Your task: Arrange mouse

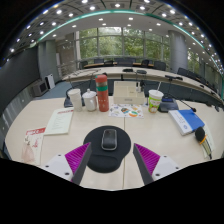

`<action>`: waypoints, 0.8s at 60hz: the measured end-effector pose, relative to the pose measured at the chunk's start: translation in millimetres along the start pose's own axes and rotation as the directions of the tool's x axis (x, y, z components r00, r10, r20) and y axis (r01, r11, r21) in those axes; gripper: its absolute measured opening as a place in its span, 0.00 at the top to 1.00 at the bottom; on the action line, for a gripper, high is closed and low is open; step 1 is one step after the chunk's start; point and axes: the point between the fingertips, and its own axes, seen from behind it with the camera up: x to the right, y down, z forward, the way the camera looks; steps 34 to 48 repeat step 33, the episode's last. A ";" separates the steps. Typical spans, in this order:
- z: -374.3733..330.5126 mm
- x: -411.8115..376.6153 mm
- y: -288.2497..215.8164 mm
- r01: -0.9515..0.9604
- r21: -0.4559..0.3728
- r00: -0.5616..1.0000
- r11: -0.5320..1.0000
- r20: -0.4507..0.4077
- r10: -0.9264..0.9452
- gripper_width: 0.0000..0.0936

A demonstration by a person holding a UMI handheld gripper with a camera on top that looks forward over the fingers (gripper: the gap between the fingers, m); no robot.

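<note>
A dark mouse (pixel 109 139) lies on a round black mouse pad (pixel 106 150) on the pale table (pixel 150 130). My gripper (pixel 111 158) is open, its magenta pads (pixel 76 156) spread wide at either side of the mouse pad's near edge. The mouse sits just ahead of the fingers, between their lines, untouched. Nothing is held.
Beyond the mouse stand an orange-red bottle (pixel 102 92), white cups (pixel 75 97), a green-banded cup (pixel 154 100), and papers (pixel 126 110). A book (pixel 59 122) lies left, a blue-white book (pixel 186 121) right. Desks and chairs fill the room behind.
</note>
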 end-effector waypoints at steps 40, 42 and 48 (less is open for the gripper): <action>-232.3 -10.0 53.2 -0.028 0.056 0.999 0.998 -0.032 0.030 0.08; -232.3 -10.0 53.2 -0.028 0.056 0.999 0.998 -0.032 0.030 0.08; -232.3 -10.0 53.2 -0.028 0.056 0.999 0.998 -0.032 0.030 0.08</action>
